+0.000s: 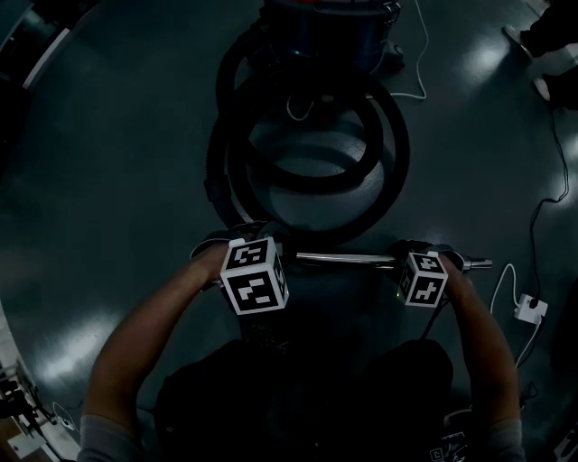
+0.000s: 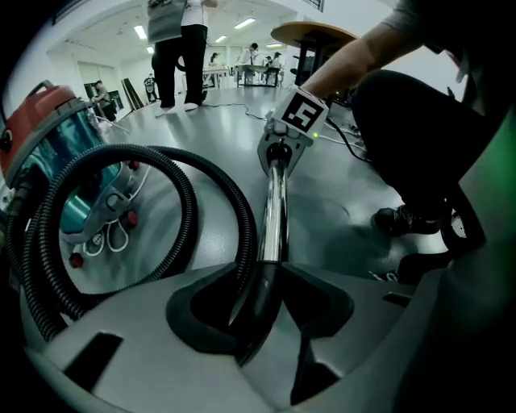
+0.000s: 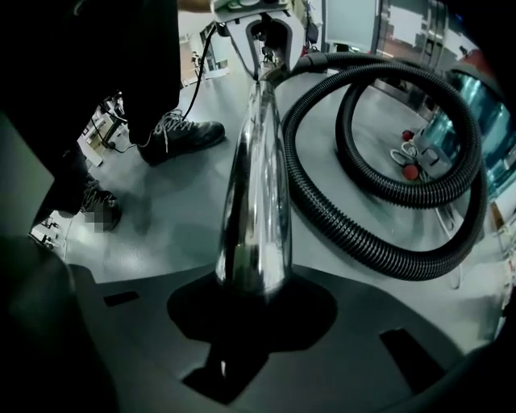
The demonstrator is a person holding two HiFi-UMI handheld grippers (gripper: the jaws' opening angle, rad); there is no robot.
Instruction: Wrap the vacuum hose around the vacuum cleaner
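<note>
Risk first: possibly dragging or tipping the vacuum cleaner (image 1: 330, 27) by pulling the hose (image 1: 307, 171) taut; likely spilling its loops, lying coiled on the floor (image 1: 108, 162) just before the cleaner, by swinging too fast. Possibly letting the slick metal tube (image 1: 343, 261) roll out of a light grip. Holding that tube level and crosswise, pinching its black cuff (image 2: 260, 278) with the left tool (image 2: 263, 310) and its chrome shaft with the right tool (image 3: 254, 298). Reaching down with left forearm (image 1: 153, 334) and right forearm (image 1: 479, 343), pointing both tools steeply floorward.

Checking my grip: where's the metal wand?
Head view, lower centre: the metal wand spans from left gripper to right gripper, just below the coiled hose.
</note>
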